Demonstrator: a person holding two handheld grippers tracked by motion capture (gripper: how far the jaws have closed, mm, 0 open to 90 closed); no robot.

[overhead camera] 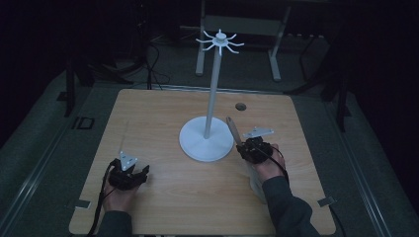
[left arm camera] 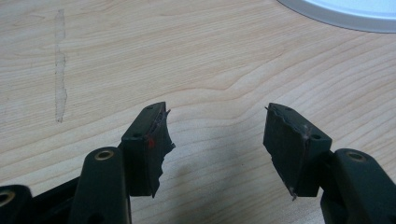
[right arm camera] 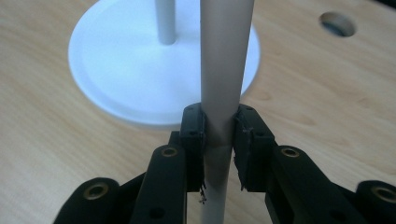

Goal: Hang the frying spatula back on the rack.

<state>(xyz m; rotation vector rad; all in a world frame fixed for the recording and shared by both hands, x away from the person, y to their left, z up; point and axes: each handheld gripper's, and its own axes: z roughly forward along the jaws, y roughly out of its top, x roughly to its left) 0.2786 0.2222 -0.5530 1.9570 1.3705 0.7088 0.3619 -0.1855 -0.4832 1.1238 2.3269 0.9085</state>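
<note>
Beside stand base (overhead camera: 206, 139): right tongs (right arm camera: 218, 135) clamp utensil handle (right arm camera: 223, 70) | left tongs (left arm camera: 217, 144) gape empty, resting low

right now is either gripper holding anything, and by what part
The right gripper is shut on a long utensil handle, gripping it partway along the handle; its working end cannot be told. The left gripper is open and holds nothing.

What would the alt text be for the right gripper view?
The right gripper has its two black fingers clamped on a slim pale handle that runs up out of frame. Behind it, a white stand with a round base and thin pole stands on the wooden table, which has a round hole.
</note>
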